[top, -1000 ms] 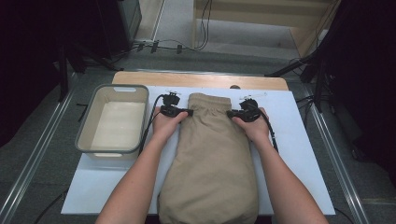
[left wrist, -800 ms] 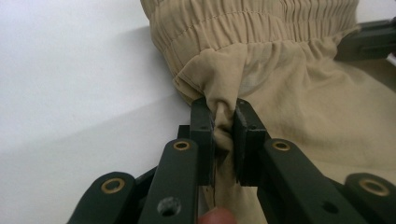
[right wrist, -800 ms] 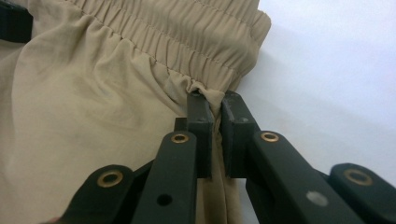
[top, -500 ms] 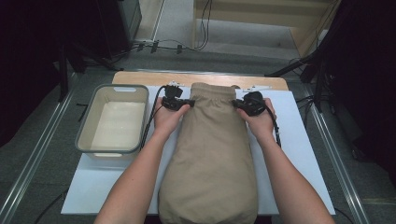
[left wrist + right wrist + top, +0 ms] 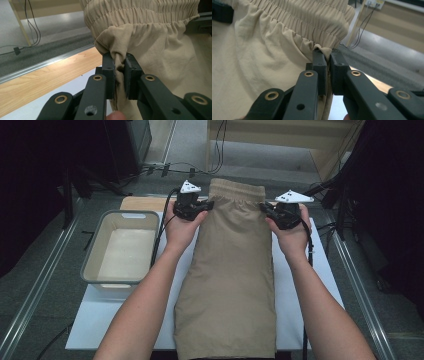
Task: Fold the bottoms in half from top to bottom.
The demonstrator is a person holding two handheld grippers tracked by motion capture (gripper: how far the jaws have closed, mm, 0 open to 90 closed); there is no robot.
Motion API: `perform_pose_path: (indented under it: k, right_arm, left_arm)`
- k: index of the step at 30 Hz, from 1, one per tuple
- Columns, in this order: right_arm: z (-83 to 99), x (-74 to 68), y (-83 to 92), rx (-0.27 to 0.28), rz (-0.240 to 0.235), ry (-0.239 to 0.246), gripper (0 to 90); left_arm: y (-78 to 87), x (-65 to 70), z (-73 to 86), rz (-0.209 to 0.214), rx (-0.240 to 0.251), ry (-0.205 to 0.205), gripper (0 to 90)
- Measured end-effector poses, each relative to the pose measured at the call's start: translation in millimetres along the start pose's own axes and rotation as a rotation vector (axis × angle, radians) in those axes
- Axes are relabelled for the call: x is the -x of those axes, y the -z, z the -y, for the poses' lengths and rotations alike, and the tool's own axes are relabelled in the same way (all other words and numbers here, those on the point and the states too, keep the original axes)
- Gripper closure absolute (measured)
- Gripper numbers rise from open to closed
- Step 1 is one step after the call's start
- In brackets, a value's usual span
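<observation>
A pair of tan shorts (image 5: 231,270) with an elastic waistband (image 5: 236,189) hangs stretched between both grippers, waistband lifted at the far end, legs trailing toward the table's near edge. My left gripper (image 5: 206,207) is shut on the shorts' left side seam just below the waistband; in the left gripper view its jaws pinch a fold of tan cloth (image 5: 119,65). My right gripper (image 5: 266,210) is shut on the right side seam, with the pinched fabric (image 5: 325,52) showing between its jaws in the right gripper view.
A grey plastic bin (image 5: 102,247), empty inside, stands on the left of the white mat (image 5: 95,320). A wooden table edge (image 5: 140,202) runs along the far side. Metal rails (image 5: 35,295) flank the table, and cables (image 5: 190,170) lie on the floor beyond.
Both grippers have lifted and moved away from the person, raising the waistband off the table and pulling the shorts longer and straighter.
</observation>
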State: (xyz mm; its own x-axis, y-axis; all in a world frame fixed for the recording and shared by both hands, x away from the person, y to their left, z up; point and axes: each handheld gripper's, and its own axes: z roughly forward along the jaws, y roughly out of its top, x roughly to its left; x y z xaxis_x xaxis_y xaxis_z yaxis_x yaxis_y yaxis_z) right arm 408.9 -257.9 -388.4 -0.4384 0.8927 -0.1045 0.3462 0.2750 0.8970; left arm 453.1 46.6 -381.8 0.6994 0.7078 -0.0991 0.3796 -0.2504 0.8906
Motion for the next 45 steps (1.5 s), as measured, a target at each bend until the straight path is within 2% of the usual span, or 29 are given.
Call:
perform_pose_path:
  k: [4,12,19,25,34,45]
  right_arm:
    - [8.0,-4.3,4.7,0.012,-0.011,0.019,82.1]
    - [25.3,-16.5,17.2,0.032,-0.033,0.014,82.2]
    - [38.1,-24.3,31.3,0.049,-0.053,0.011,82.2]
    - [47.1,-33.2,43.1,0.073,-0.080,0.004,82.2]
    - [61.0,-42.6,58.4,0.086,-0.089,0.007,82.2]
    - [79.8,-52.1,75.6,0.109,-0.105,0.005,82.2]
  left_arm:
    - [5.2,3.1,11.1,0.018,0.008,0.002,81.0]
    - [16.4,9.0,27.2,0.049,0.025,0.018,81.0]
    - [28.5,18.4,38.0,0.072,0.034,-0.005,81.0]
    - [37.8,22.8,47.0,0.085,0.043,-0.003,81.0]
    - [49.2,35.5,58.5,0.095,0.044,-0.032,81.1]
    - [60.1,48.4,73.2,0.122,0.047,-0.038,81.0]
